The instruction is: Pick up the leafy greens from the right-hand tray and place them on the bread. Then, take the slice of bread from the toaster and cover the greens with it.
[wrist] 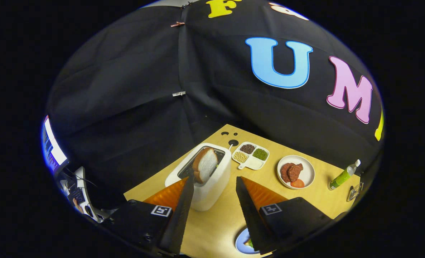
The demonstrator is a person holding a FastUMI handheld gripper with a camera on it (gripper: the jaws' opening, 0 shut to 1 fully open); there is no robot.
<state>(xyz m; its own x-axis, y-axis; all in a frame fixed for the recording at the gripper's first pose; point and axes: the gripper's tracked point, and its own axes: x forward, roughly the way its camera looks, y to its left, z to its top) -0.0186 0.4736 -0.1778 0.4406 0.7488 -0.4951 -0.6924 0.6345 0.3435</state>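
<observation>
My gripper [212, 195] hangs above a light wooden bench [305, 200], its two black fingers spread wide with nothing between them but bare bench and the near corner of a white toaster [207, 186]. I use that toaster as the landmark for everything else.

A slice of bread [205, 165] stands tilted in the toaster's slot, most of it raised above the top, which leaves its edges free to be gripped. My left finger [183, 204] is just in front of the toaster; its tip looks close to the slice's lower edge, though I cannot tell whether they touch.

Just to the right of the toaster lies a white divided tray [252, 154] holding brown, pale and green beans in separate compartments. Further right is a white plate [305, 175] with pieces of red-brown meat and something orange. Well beyond it stands a green bottle [344, 175] with a white cap.

Nearer to me than the toaster, under my right finger [248, 208], a blue plate [241, 244] peeks out with a little green on it. I judge the greens are already laid there and the toaster slice comes next.
</observation>
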